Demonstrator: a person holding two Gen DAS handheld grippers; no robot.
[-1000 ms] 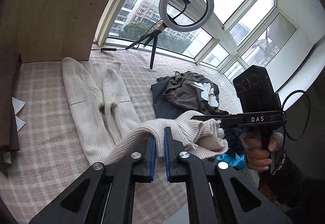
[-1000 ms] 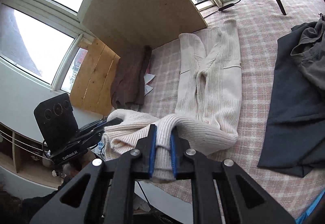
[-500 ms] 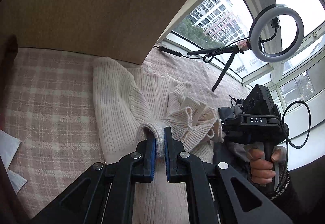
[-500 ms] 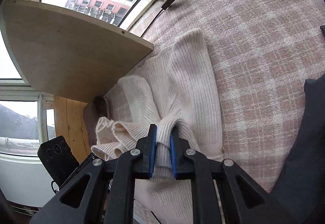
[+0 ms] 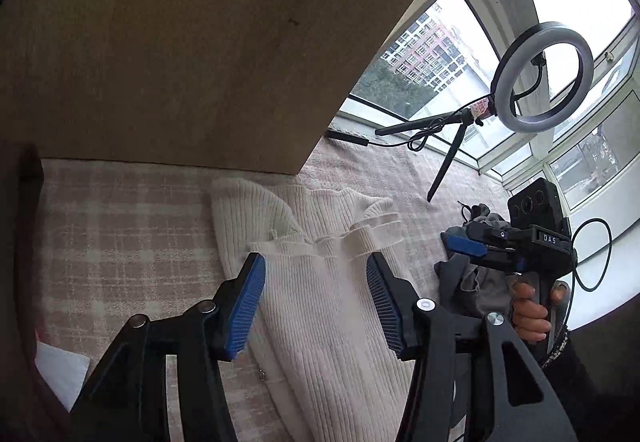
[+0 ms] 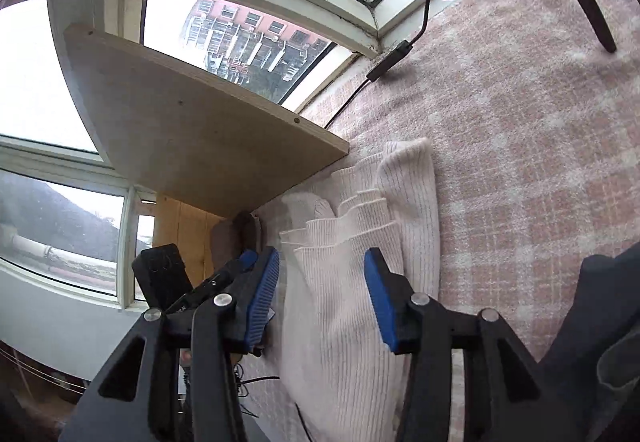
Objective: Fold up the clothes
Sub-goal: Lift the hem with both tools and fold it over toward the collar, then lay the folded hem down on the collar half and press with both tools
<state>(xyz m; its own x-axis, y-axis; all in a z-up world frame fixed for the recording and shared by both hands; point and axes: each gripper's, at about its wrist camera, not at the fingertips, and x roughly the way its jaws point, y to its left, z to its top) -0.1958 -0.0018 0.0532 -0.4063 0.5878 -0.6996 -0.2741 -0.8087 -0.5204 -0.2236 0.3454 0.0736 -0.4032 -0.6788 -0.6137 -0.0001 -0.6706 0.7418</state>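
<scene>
We have the cream ribbed knit sweater [image 5: 320, 306] lying folded along the left side of the pink plaid blanket [image 5: 120, 226], its far end just short of the wooden board [image 5: 180, 41] that stands at the blanket's far edge. The left gripper [image 5: 316, 298] is opening, its blue pads [image 5: 244, 306] spread with the knit lying under the gap and not pressed by either; the right gripper [image 6: 320, 294] is opening too, its pads [image 6: 262, 298] apart over the same garment and clear of it. We judge the sweater light, soft and limp: it will sag wherever it is unsupported, and the stacked ribbed hems [image 6: 352, 209] near its far end will slide over one another if dragged. The rib looks grippy, not slippery, and nothing here is fragile, though a pinch that catches only the top layer would peel the fold apart. For the next fold we would take it at the two near corners or along both long edges, biting through all layers at once, one gripper per side, and carry them together. A dark pile of clothes [image 5: 472, 274] waits towards the blanket's right edge, near the ring light [image 5: 544, 77].
</scene>
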